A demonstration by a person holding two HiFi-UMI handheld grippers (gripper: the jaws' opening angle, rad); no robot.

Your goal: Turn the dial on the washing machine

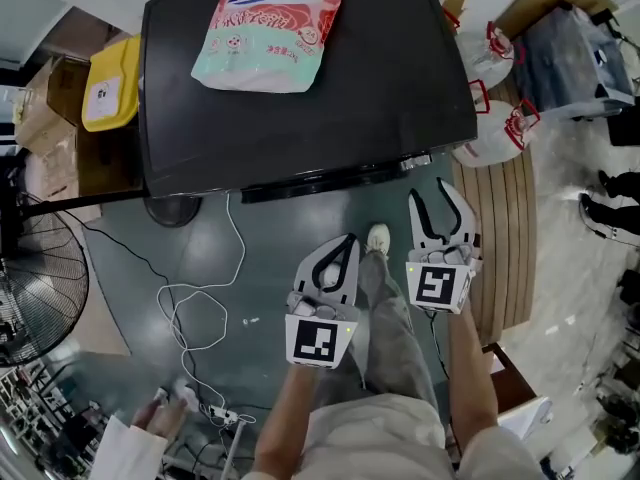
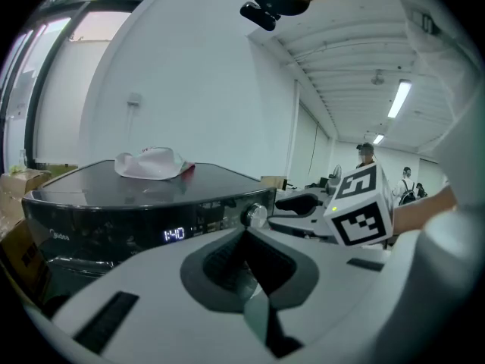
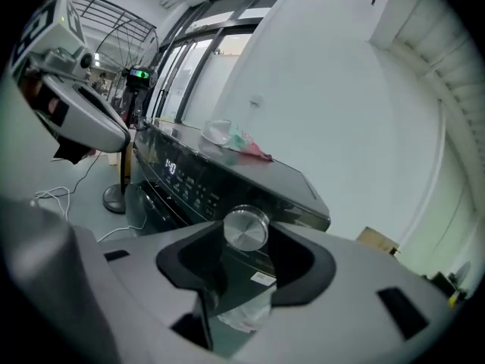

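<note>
The black washing machine (image 1: 300, 98) stands in front of me, seen from above in the head view. Its silver dial (image 1: 415, 161) sits on the front panel at the right. My right gripper (image 1: 440, 198) is just short of the dial with its jaws apart. In the right gripper view the dial (image 3: 245, 227) shows between the open jaws, and the pads do not press on it. My left gripper (image 1: 338, 256) hangs lower and further left, shut on nothing. In the left gripper view its jaws meet below the dial (image 2: 254, 215) and a lit display (image 2: 174, 234).
A pink and green detergent bag (image 1: 268, 28) lies on the machine's lid. A yellow container (image 1: 108, 83) sits at the left, a floor fan (image 1: 35, 288) beside it. A white cable (image 1: 200, 308) loops over the floor. White bags (image 1: 495, 118) stand at the right.
</note>
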